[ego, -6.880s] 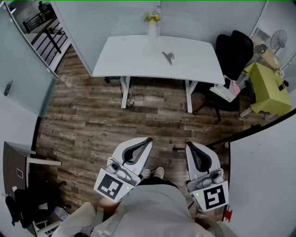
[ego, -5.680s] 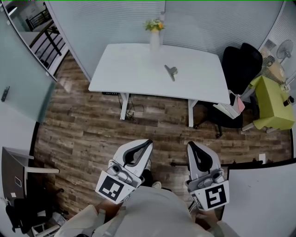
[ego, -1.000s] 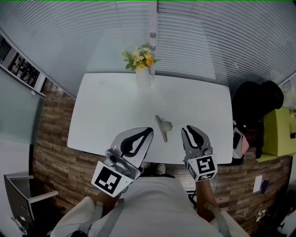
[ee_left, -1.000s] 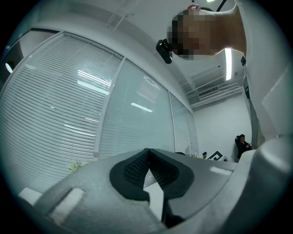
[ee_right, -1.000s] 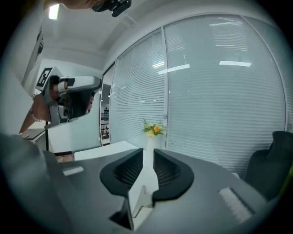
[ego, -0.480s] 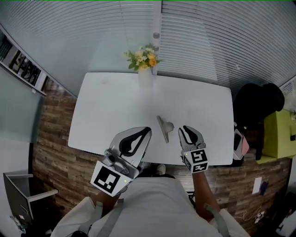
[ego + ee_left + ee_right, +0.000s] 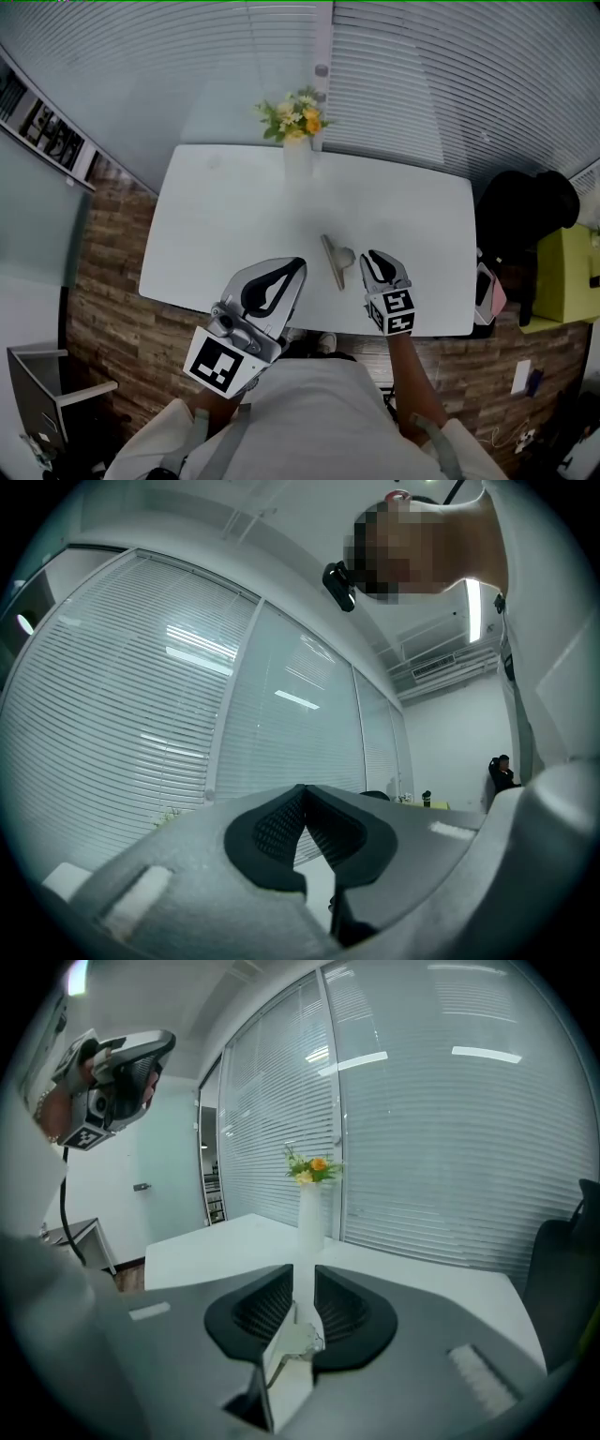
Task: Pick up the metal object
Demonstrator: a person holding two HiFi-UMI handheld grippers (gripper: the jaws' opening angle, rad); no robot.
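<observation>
The metal object point(image 7: 333, 262), a short grey bar with a rounded lump on one side, lies on the white table point(image 7: 225, 225) near its front edge. My right gripper point(image 7: 378, 260) hovers just right of it, jaws open by a narrow gap and holding nothing. In the right gripper view the metal object point(image 7: 289, 1346) shows through the gap of the right gripper point(image 7: 305, 1271), low and ahead on the tabletop. My left gripper point(image 7: 298, 265) is shut and empty, raised left of the object. The left gripper view has the left gripper point(image 7: 302, 791) pointing up at the blinds.
A white vase of yellow flowers point(image 7: 297, 150) stands at the table's back edge, also the vase point(image 7: 309, 1215) straight ahead of the right jaws. A black office chair point(image 7: 525, 211) and a yellow-green cabinet point(image 7: 572, 272) stand to the right. Blinds line the wall behind.
The person has walked from across the room up to the table. Over the last second my right gripper moved forward and left toward the metal object and its jaws narrowed. The left gripper stayed put.
</observation>
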